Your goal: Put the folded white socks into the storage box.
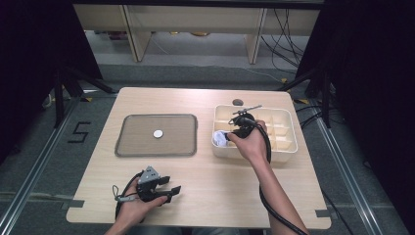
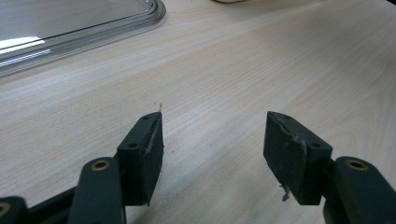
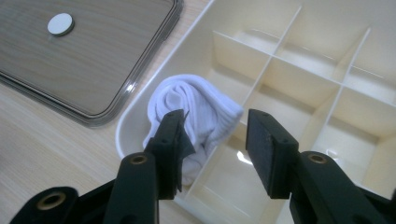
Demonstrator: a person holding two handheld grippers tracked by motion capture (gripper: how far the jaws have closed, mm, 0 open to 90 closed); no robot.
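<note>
Fingers of the right gripper [image 3: 215, 154] stand half apart, gripping nothing, just over the soft, light rolled white cotton sock [image 3: 194, 109] in the corner compartment of the cream plastic divider box [image 3: 327, 56]; best pinched across its bulging middle fold.

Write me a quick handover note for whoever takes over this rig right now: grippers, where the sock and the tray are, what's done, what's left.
Right gripper: open just above the white sock, fingers not pressing on it.
Left gripper: open and holding nothing, low over bare table.
Sock: rolled up in the near-left corner compartment of the cream divided box.
Tray: left of the box, holding a small white disc.
Done: sock is in the box.
Left: probably just draw the right gripper clear.
</note>
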